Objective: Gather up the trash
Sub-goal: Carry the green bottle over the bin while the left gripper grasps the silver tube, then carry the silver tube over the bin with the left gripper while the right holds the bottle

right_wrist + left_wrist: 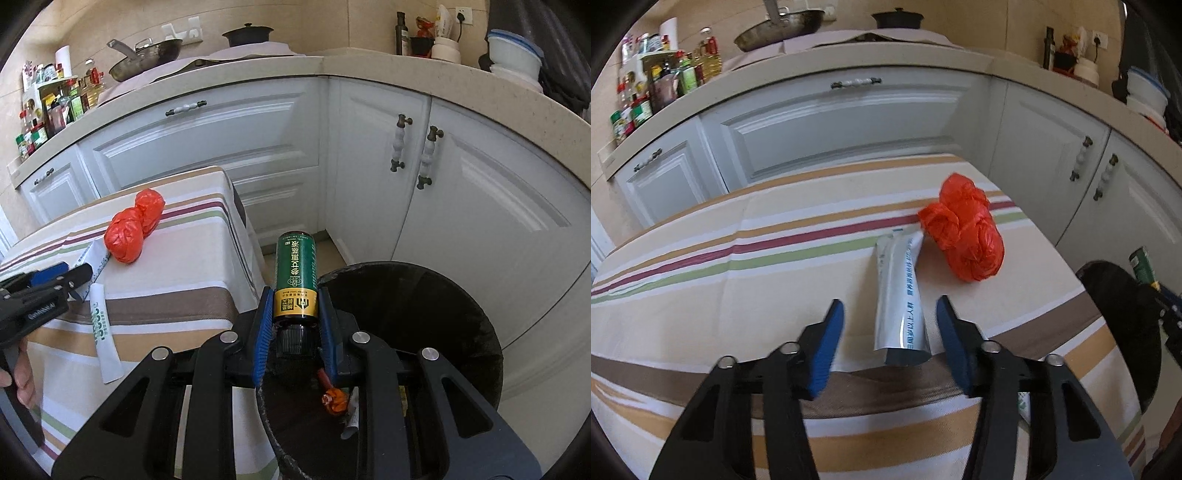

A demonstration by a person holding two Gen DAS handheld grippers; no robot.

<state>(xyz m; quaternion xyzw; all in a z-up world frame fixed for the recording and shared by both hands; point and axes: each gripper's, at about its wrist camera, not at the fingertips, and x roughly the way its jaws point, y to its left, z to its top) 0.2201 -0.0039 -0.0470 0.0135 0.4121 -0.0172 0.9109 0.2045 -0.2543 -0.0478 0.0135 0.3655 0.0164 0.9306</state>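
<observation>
The right tool (295,306) is gripping a green bottle (296,275) cap-end toward the camera, leaning over the black bin's (476,295) 10 o'clock rim. The left tool (890,314) is hovering wide apart, straddling a silver tube (899,295) on the table (738,288), red bag (964,229) at 1 o'clock.

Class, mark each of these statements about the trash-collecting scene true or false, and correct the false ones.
1. The right gripper is clamped on a green bottle. True.
2. The left gripper is shut on the silver tube. False: its fingers are open, either side of the tube.
3. The red plastic bag lies in the bin. False: it lies on the striped tablecloth.
4. The bottle's cap points toward the camera. True.
</observation>
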